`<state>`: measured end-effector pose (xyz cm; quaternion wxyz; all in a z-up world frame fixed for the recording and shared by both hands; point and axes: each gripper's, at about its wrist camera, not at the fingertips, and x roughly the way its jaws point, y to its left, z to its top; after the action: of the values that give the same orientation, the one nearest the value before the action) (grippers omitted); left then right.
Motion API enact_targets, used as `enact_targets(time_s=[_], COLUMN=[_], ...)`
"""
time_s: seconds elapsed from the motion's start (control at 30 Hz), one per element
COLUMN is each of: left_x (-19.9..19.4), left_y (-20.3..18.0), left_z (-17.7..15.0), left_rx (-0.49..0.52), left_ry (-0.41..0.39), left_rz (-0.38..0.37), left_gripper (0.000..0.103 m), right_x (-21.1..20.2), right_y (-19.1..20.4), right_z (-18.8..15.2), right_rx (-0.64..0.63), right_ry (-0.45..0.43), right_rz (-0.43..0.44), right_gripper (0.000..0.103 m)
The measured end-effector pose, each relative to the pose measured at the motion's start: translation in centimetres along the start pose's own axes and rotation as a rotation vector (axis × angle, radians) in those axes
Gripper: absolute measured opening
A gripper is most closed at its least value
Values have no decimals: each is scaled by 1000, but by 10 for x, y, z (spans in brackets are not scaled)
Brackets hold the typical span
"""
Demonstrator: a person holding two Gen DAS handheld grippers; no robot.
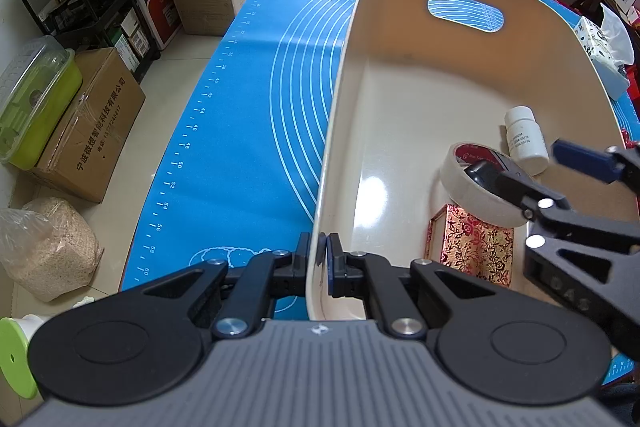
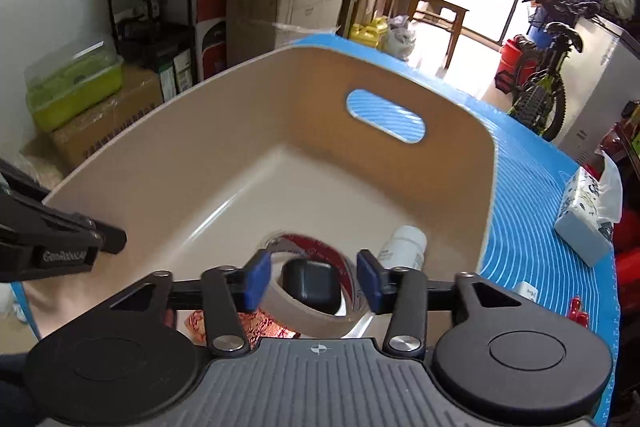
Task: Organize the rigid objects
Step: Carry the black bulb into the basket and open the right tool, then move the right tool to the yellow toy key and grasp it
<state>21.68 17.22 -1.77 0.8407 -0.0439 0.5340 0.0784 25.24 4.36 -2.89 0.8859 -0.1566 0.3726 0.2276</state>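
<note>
A cream plastic bin (image 1: pixel 340 131) (image 2: pixel 168 155) with a handle slot stands on the blue mat (image 1: pixel 240 131). My left gripper (image 1: pixel 320 255) is shut on the bin's near left wall. Inside the bin lie a tape roll (image 1: pixel 472 187) (image 2: pixel 304 315), a small black case (image 2: pixel 312 283) within the roll, a white pill bottle (image 1: pixel 526 143) (image 2: pixel 402 245) and a red-and-gold patterned box (image 1: pixel 476 247) (image 2: pixel 260 327). My right gripper (image 2: pixel 314 281) (image 1: pixel 528 167) is open above the tape roll, its pads either side of it and holding nothing.
A tissue box (image 2: pixel 588 223) lies on the mat right of the bin, with a small red object (image 2: pixel 578 311) and a white item (image 2: pixel 530 293) nearer me. Cardboard boxes (image 1: pixel 92 123), a black shelf and a bicycle (image 2: pixel 548 79) surround the table.
</note>
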Motion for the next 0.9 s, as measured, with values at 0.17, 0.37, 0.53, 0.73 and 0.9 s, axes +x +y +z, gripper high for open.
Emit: enact_targets(time_s=[0.17, 0.37, 0.53, 0.73, 0.9], left_x=[0, 0, 0, 0, 1], left_y=[0, 0, 0, -1, 0], left_z=[0, 0, 0, -1, -1], left_rx=[0, 1, -3, -7, -8], left_ry=[0, 0, 0, 1, 1], left_rz=[0, 0, -5, -8, -7], left_gripper=[9, 9, 9, 9, 9], right_x=[-18, -46, -65, -56, -39], right_y=[-15, -43, -79, -130, -154], right_z=[1, 3, -3, -31, -61], right_rx=[51, 133, 222, 336, 401], right_ry=[-57, -128, -176, -114, -41], right_rz=[-12, -32, -92, -174, -223], right_gripper=[67, 69, 74, 80, 82])
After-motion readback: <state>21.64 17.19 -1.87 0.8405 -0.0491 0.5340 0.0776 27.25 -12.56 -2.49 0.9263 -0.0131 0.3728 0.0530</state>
